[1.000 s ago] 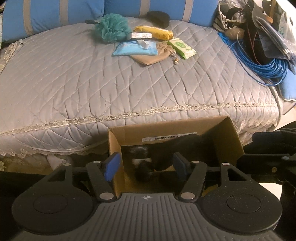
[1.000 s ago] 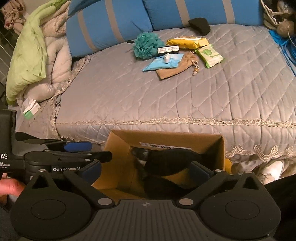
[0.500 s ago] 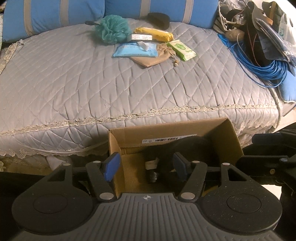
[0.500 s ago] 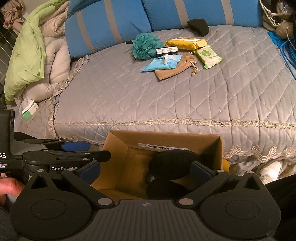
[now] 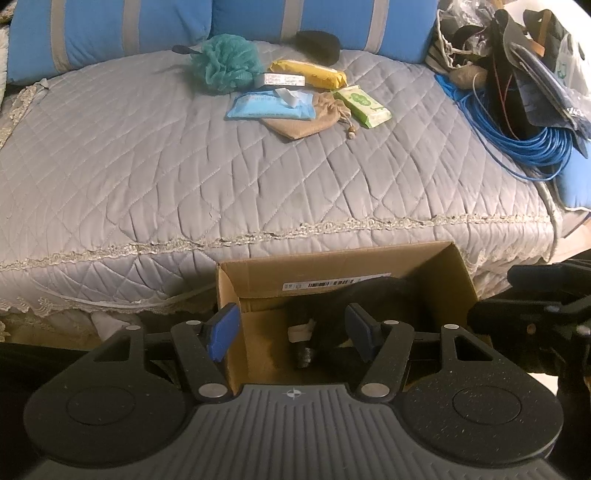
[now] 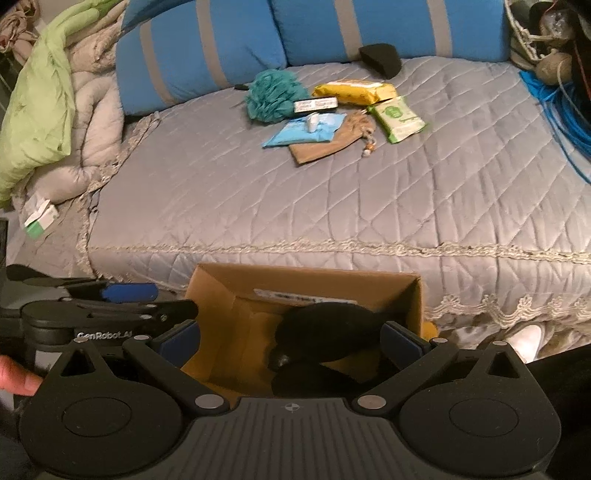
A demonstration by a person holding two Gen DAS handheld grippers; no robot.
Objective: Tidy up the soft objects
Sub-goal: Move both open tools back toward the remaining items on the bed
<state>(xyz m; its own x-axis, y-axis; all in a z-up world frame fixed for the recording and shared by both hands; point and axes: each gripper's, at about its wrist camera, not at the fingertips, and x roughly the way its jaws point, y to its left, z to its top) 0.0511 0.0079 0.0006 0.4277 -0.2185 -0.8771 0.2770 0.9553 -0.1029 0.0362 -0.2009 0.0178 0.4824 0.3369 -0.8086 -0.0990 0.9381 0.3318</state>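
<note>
Hovering over the cardboard box, I held both claws still and took stock. The left gripper stood spread with nothing pinched between its blue pads; the right gripper was spread wide as well, and the dark soft bundle lay inside the box below it, touched by neither pad as far as I could tell. That bundle sat against the far wall of the box, under the label strip, with a small pale tag showing in the left view. Beyond the box, on the grey quilt, the rest waited in a loose cluster: a teal bath sponge, a blue wipes pack lying on a tan drawstring pouch, a yellow pack, a green pack, and a black pad farther back against the blue pillows. I judged the drop finished and the next pick due. To do it well I would lift clear of the box rim first, then cross the quilt and take the top-lying item, the wipes pack, before the pouch beneath it. Pinching it by a flat edge, jaws square to it, should keep it from dragging the pouch along.
</note>
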